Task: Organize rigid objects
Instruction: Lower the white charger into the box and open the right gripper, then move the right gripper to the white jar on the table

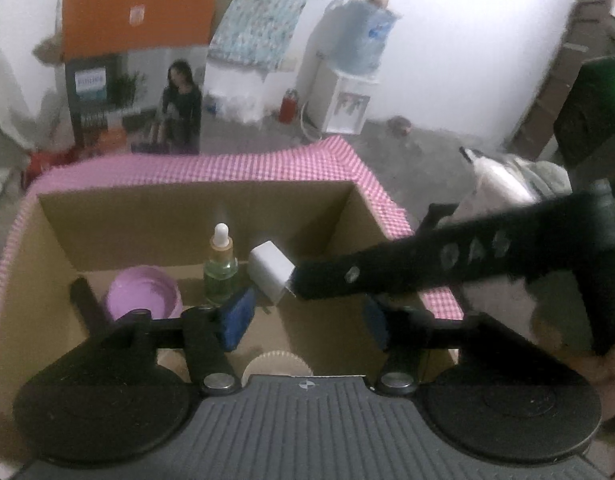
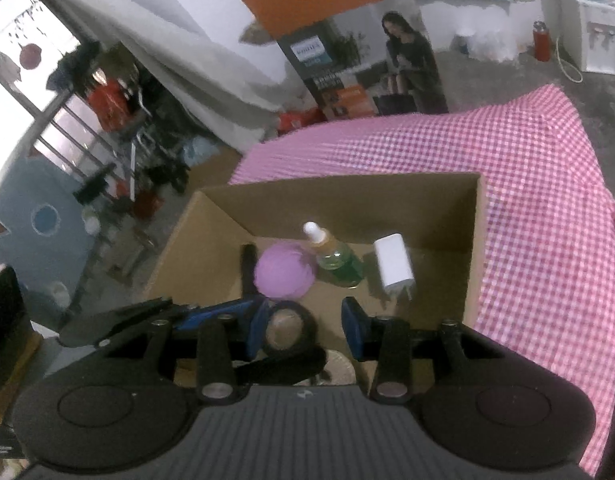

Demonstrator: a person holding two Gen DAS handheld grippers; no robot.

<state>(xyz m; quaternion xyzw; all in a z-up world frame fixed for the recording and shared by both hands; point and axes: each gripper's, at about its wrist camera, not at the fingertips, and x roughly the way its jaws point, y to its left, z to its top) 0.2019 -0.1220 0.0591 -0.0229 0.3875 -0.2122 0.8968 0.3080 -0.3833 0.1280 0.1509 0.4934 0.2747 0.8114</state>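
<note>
A cardboard box [image 1: 195,216] [image 2: 477,240] sits on a pink checked cloth [image 2: 547,184]. Inside stand a green dropper bottle [image 1: 220,270] [image 2: 335,260], a white charger plug [image 1: 270,271] [image 2: 393,267], a purple round lid [image 1: 143,296] [image 2: 283,274], a black stick [image 1: 85,306] [image 2: 249,268], a black tape roll [image 2: 289,330] and a ribbed beige disc [image 1: 277,364] [image 2: 341,366]. My left gripper [image 1: 307,320] is open and empty over the box. My right gripper [image 2: 305,326] is open and empty above the tape roll; its arm [image 1: 467,256] crosses the left wrist view beside the charger.
The cloth [image 1: 235,164] covers the table around the box. Behind are a printed poster box [image 1: 139,64] [image 2: 367,60], a water dispenser [image 1: 351,92] and a red bottle [image 1: 288,106] on the floor. A shelf with clutter [image 2: 107,120] stands to the left.
</note>
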